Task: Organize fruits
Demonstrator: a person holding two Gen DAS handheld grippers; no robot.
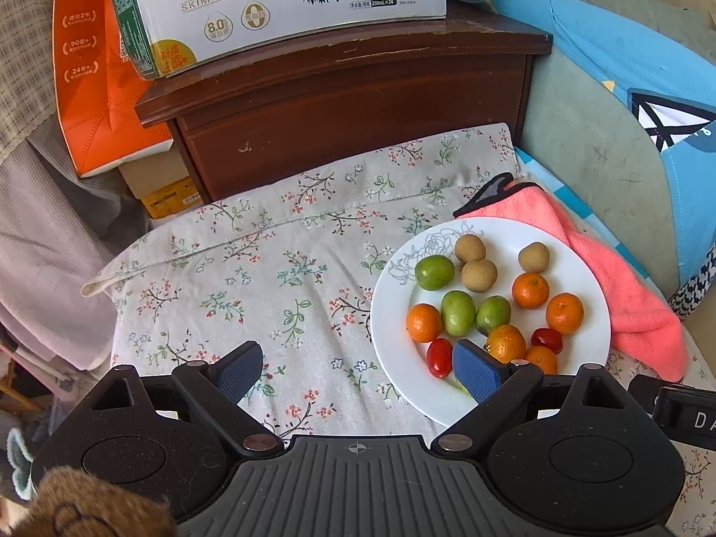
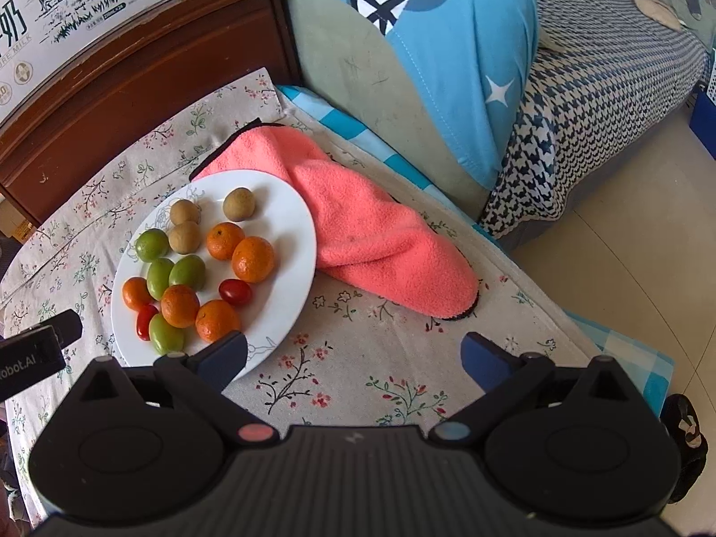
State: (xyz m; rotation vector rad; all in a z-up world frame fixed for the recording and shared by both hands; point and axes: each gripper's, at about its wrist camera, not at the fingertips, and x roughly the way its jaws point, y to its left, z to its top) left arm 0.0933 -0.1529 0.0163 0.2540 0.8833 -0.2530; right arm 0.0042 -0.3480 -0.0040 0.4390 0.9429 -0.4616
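Observation:
A white plate (image 1: 577,264) (image 2: 286,206) on the floral cloth holds several small oranges (image 1: 530,290) (image 2: 253,258), several green fruits (image 1: 434,272) (image 2: 152,244), three brown longans (image 1: 470,248) (image 2: 239,204) and two cherry tomatoes (image 1: 439,357) (image 2: 235,291). My left gripper (image 1: 358,371) is open and empty; its right finger (image 1: 475,373) is over the plate's near left part, its left finger over the cloth. My right gripper (image 2: 353,360) is open and empty; its left finger (image 2: 223,355) overlaps the plate's near rim.
A pink towel (image 2: 371,228) (image 1: 626,295) lies partly under the plate's right side. A dark wooden nightstand (image 1: 358,103) carries a milk carton box (image 1: 277,4) behind the cloth. An orange box (image 1: 89,76) stands left. A bed with blue bedding (image 2: 447,53) is right.

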